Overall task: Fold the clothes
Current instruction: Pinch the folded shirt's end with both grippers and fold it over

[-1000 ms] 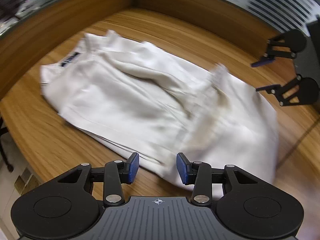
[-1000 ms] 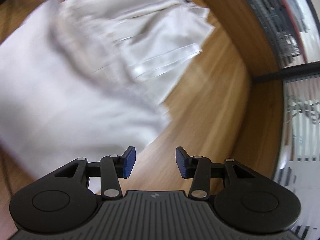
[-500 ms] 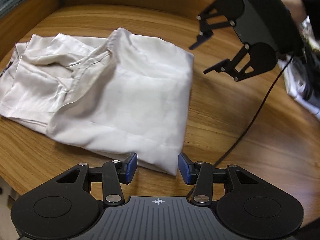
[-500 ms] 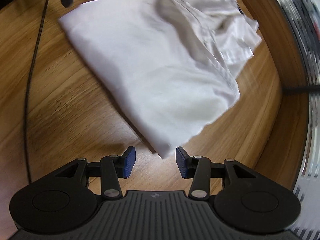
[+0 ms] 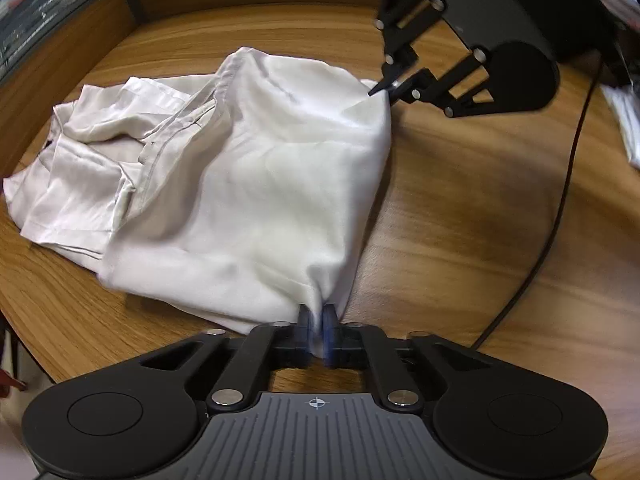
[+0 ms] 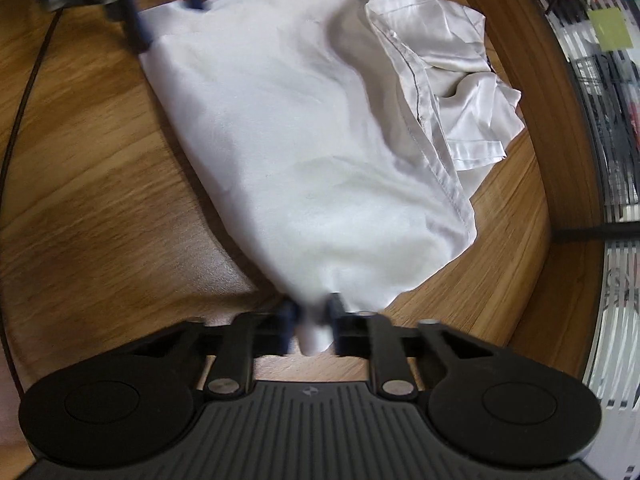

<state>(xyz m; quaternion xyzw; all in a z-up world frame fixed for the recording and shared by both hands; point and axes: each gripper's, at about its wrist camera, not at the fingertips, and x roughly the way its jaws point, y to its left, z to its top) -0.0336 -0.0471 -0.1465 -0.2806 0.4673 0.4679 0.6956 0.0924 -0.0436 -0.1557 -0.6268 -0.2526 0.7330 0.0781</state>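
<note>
A white satin garment [image 5: 248,168] lies crumpled on the round wooden table [image 5: 460,208], with its folded smooth part towards me. My left gripper [image 5: 318,322] is shut on its near corner, and cloth is bunched between the blue pads. My right gripper [image 5: 382,90] pinches the far right corner of the same fold. In the right wrist view the garment [image 6: 304,132] spreads out ahead, and the right gripper [image 6: 312,320] holds a tuft of its corner. The left gripper [image 6: 166,12] shows blurred at the top left by the opposite corner.
A black cable [image 5: 560,200] runs across the table on the right. Another pale cloth [image 5: 628,128] lies at the far right edge. A raised wooden wall [image 6: 516,92] curves behind the garment, with wire racks [image 6: 608,80] beyond it. The table edge [image 5: 36,344] falls away at near left.
Both grippers were open above the garment half a second ago. Now each has come down onto a corner of the folded edge and shut on it.
</note>
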